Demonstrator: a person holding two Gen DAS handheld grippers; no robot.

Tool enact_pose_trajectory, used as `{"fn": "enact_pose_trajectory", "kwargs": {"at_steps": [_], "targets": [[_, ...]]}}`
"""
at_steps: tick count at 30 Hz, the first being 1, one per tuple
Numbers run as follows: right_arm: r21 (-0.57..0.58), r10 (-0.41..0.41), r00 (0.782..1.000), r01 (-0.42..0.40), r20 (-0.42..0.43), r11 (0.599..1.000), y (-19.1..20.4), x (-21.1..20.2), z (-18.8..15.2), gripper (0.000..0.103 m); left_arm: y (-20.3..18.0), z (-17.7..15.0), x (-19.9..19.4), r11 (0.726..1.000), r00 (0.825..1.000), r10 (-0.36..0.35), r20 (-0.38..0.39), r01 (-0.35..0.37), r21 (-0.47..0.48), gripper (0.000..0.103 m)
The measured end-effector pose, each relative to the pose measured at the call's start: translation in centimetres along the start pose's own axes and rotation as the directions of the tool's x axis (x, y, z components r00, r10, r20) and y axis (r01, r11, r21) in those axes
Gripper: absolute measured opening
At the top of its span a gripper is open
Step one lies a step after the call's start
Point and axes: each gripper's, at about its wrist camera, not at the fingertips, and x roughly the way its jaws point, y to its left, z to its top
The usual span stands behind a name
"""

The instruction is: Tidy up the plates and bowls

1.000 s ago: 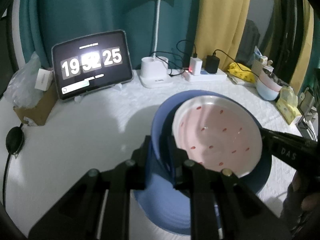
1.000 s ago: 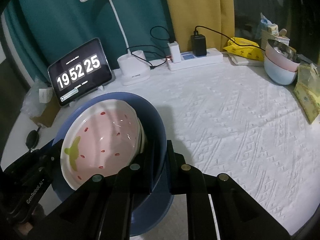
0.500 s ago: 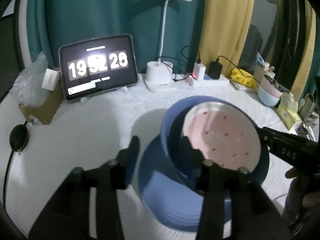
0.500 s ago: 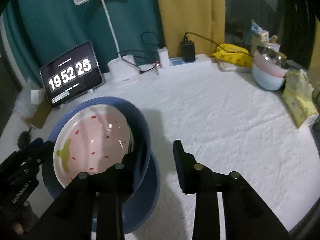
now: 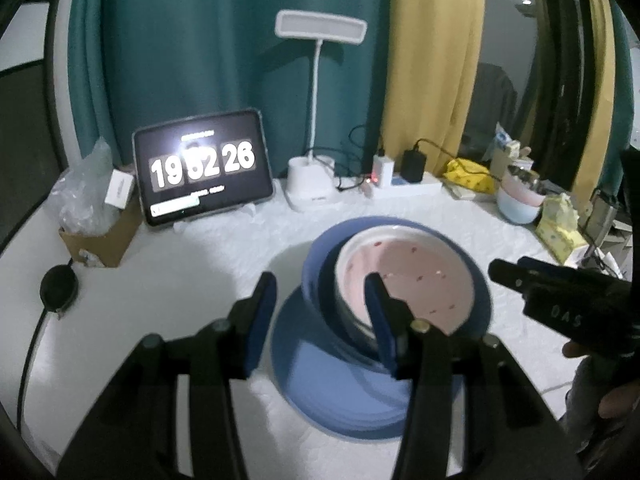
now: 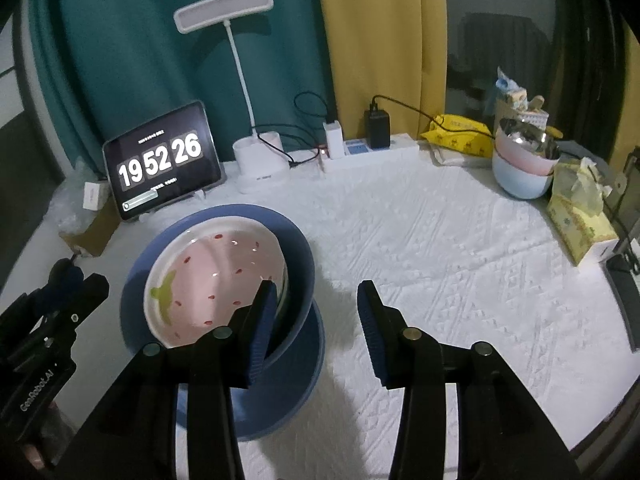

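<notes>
Stack sits on the white tabletop (image 6: 440, 264): pink strawberry bowl (image 6: 216, 276) nested in blue bowl (image 6: 296, 264), both on blue plate (image 6: 304, 380). Nesting by size, widest at the bottom, reads as the tidy arrangement the task wants.

Left gripper (image 5: 320, 312): fingers have just been opening, now released. They straddle the near rim of the bowls, one finger left of the stack, the other in front of the pink bowl's inside. No pad presses on the rim. Frame is blurred.

Right gripper (image 6: 316, 312): fingers have likewise just been opening, released, nothing pinched. Its left finger overlaps the bowls' right rim; its right finger is over bare cloth.

Judgement: both sides let go together because the stack is set down and stable. Another bowl stack (image 6: 524, 160) waits far right beyond the right fingers, possibly next.
</notes>
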Motion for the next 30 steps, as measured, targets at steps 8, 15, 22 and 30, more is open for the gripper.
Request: {"fn": "enact_pose_trajectory", "kwargs": {"at_steps": [8, 15, 22, 30], "targets": [[-0.007, -0.010, 0.998, 0.010, 0.063, 1.000, -0.8, -3.6, -0.4, 0.044, -1.1, 0.3, -3.1, 1.000, 0.998, -0.016, 0.060, 0.016, 0.014, 0.062], [-0.018, -0.022, 0.992, 0.024, 0.123, 1.000, -1.7, -6.9, -0.9, 0.045, -1.9, 0.5, -5.4, 0.999, 0.995, -0.035, 0.095, 0.033, 0.022, 0.066], [-0.022, -0.028, 0.983, 0.033, 0.181, 0.999, -2.4, -10.2, -1.3, 0.045, -2.7, 0.2, -8.4, 0.998, 0.985, -0.063, 0.162, 0.057, 0.040, 0.066], [-0.041, -0.029, 0.967, 0.041, 0.255, 0.998, -2.6, -13.9, -1.8, 0.045, -4.1, 0.1, -11.7, 0.996, 0.971, -0.067, 0.231, 0.053, 0.067, 0.077]]}}
